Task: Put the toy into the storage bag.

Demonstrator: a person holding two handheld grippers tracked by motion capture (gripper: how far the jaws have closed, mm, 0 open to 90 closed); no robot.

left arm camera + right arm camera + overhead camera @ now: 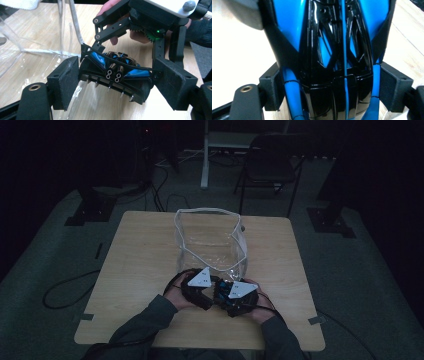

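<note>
Blue-black toy car (117, 72) between both grippers

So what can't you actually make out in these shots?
- High view: blue-and-black toy car hidden under both grippers, and dim light.
- Right gripper view: its front and rear cut off by the frame edges.
- Left gripper view: clear bag cut off at the top and left edges.
</note>
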